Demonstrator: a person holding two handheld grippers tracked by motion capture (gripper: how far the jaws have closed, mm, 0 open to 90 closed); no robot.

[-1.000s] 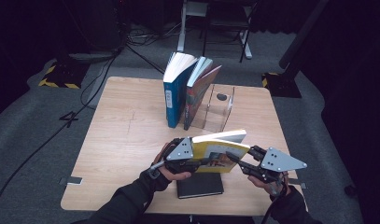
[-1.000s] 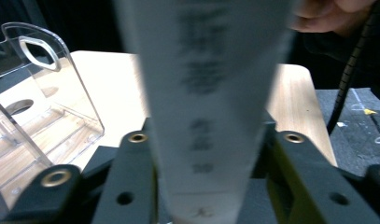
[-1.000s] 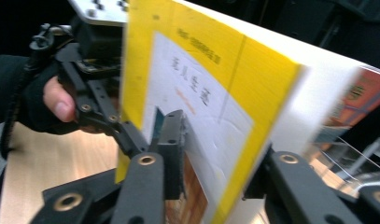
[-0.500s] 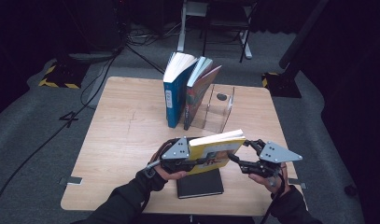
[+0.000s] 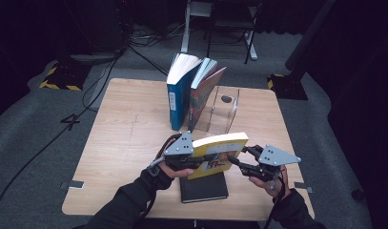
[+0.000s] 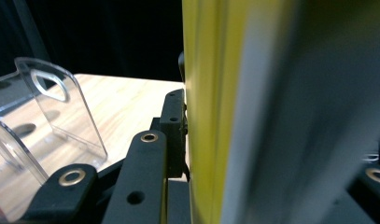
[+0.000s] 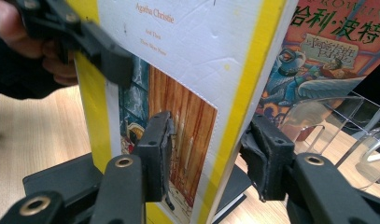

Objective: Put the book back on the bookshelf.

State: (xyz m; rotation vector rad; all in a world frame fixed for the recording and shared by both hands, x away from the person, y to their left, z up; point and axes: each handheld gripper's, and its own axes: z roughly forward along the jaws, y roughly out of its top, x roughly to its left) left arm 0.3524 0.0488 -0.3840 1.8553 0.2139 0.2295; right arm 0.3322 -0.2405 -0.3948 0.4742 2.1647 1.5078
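A yellow paperback (image 5: 215,152) is held upright above the table, its cover (image 7: 178,60) facing the right gripper view. My left gripper (image 5: 203,160) is shut on it from the left, its finger (image 6: 173,121) pressed flat on the yellow cover (image 6: 201,116); its jaws have just eased open slightly and still press. My right gripper (image 5: 237,159) comes from the right. Its jaws (image 7: 208,140) straddle the book's lower edge and have just been closing. One pad lies by the cover and the other just off the back, so no firm pinch shows.
A black book (image 5: 203,188) lies flat on the wooden table (image 5: 129,129) under the yellow one. Behind it, a blue book (image 5: 179,95) and a picture-cover book (image 5: 203,95) lean against a clear acrylic stand (image 5: 222,112). The table's left half is bare.
My right gripper has sunk a little and come in on the book's right edge, its jaws now around it. The left hand and the book have barely moved.
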